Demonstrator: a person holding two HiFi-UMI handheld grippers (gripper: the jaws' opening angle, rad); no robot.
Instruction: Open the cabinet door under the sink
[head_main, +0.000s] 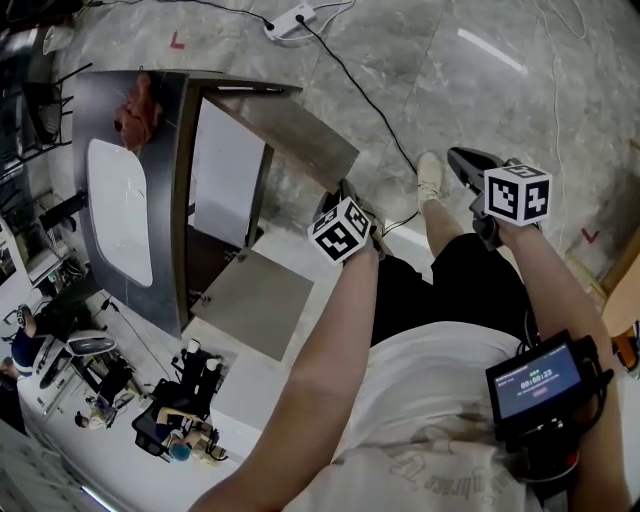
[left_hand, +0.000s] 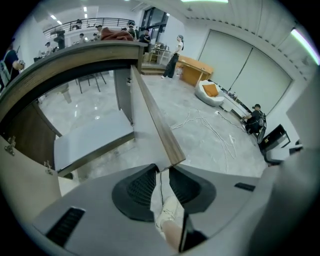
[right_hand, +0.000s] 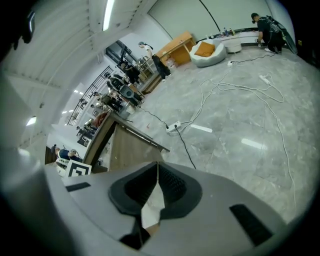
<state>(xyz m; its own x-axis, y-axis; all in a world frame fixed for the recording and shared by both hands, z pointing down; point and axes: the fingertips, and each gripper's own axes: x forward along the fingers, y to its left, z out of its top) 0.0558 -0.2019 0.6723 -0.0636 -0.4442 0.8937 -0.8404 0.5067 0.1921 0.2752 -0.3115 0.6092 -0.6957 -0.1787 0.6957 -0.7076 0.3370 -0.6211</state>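
**Sink cabinet with both doors open; left jaws at a door's free corner**

The cabinet door (left_hand: 145, 125) nearest the left gripper (left_hand: 162, 170) is seen swung wide out from the cabinet (head_main: 228, 170) under the sink basin (head_main: 118, 215). Its free corner lies right at the jaw tips. These jaws are parted by a narrow gap, through which the person's shoe (left_hand: 167, 212) is seen. The door's edge is not visibly pinched, so a loosened hold is judged rather than a firm one. The right gripper (right_hand: 157, 167) is held off to the side over the floor, its jaws closed together on nothing, presumably because one gripper suffices for the swing. A second door (head_main: 255, 300) likewise stands open. Inside the cabinet only a pale panel is shown, and no contents can be made out. Nothing is seen in the basin; a red cloth (head_main: 138, 112) lies on the cabinet's top beside it.
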